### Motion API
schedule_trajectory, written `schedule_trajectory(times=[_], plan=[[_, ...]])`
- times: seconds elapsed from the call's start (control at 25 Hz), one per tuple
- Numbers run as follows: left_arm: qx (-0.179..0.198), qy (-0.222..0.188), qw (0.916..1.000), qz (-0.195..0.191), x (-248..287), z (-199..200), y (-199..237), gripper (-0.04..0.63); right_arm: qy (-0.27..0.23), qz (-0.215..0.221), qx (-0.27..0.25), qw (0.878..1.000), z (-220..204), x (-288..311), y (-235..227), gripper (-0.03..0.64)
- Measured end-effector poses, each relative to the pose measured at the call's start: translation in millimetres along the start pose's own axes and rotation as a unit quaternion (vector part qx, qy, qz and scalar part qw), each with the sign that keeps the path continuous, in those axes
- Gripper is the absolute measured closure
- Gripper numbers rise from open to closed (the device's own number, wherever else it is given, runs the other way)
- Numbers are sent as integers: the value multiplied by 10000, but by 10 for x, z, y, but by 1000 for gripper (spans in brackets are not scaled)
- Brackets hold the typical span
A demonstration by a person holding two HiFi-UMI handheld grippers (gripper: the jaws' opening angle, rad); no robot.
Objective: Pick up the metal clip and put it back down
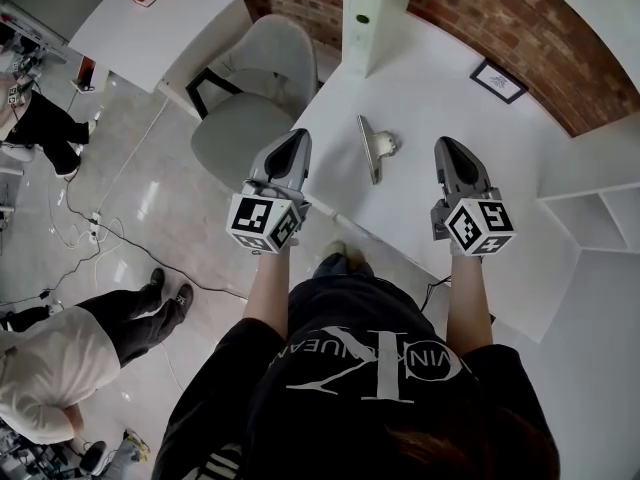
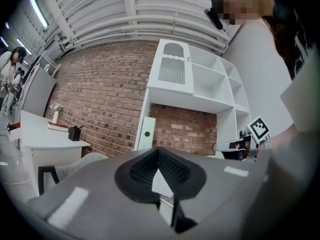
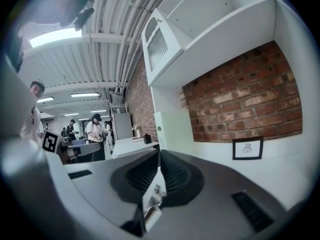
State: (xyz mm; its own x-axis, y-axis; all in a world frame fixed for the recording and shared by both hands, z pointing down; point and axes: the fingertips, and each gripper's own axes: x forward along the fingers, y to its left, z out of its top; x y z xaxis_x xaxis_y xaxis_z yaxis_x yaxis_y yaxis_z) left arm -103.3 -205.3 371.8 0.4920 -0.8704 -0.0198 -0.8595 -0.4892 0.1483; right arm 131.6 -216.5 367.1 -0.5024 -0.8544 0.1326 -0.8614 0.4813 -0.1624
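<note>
Your left claw (image 1: pixel 293 140) and right claw (image 1: pixel 448 149) are both closed and empty. The metal clip (image 1: pixel 370 150) lies between them on the desk (image 1: pixel 440 88). It is probably light, stiff and slippery, so pinch its flat blade.

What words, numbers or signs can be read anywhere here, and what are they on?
"VIN K" and "JEAN": parts of white print on the person's black shirt, seen upside down; the rest can't be made out.
Cubes on the left claw and right claw: black-and-white square patterns, no words.
Framed picture: too small to read.
Metal clip: no lettering visible.
</note>
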Motion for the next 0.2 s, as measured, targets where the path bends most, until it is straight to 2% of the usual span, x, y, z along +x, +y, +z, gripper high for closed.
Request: schedule_trajectory(times=[0.2], plan=[[-67, 2, 10000, 47, -80, 4, -2, 584, -51, 16, -42, 10000, 13, -77, 69, 592]])
